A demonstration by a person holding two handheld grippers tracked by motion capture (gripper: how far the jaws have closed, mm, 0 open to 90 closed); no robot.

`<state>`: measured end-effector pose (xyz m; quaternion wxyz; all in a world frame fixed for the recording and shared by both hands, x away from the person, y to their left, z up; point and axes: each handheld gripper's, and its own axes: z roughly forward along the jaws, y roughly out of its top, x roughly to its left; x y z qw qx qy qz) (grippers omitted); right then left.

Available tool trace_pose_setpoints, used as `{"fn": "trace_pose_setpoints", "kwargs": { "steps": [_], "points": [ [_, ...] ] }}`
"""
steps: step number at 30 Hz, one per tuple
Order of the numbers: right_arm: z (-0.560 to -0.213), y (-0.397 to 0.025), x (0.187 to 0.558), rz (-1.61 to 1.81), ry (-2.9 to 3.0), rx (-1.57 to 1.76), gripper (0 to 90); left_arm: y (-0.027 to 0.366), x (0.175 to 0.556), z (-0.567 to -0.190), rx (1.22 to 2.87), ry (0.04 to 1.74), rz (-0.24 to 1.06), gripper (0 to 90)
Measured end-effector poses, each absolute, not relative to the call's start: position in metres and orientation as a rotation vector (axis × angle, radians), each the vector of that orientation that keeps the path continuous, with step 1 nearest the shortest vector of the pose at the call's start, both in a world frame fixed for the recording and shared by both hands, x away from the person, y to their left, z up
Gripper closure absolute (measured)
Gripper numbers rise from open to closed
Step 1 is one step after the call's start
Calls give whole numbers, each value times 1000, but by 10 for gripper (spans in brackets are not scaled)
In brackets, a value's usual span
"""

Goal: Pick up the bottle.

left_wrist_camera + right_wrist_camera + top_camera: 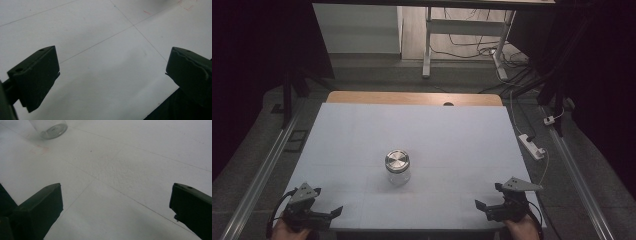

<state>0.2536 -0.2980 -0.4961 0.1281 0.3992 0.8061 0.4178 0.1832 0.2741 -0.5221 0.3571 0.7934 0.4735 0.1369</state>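
A glass jar [397, 169] with a brushed metal lid [397, 161] is standing upright just below the centre of the high view, on the white table [362, 135]; I am holding my left gripper [333, 212] at the lower left corner of the frame and my right gripper [483, 205] at the lower right, both well apart from the jar; my jaws are gaping wide on either side, gripping nothing, with bare white surface showing between them in both gripper views; in the right gripper view the jar's clear base [50, 128] is sitting at the upper left of the frame; a white power strip [532, 146] is lying beyond the table's right edge.
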Motion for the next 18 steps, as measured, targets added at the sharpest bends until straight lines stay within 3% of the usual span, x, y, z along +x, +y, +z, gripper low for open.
{"fn": "trace_pose_setpoints", "kwargs": {
  "steps": [18],
  "points": [
    [-496,-297,253,1202,2338,1160,0,271,185,-517,2015,1189,347,0]
  ]
}}
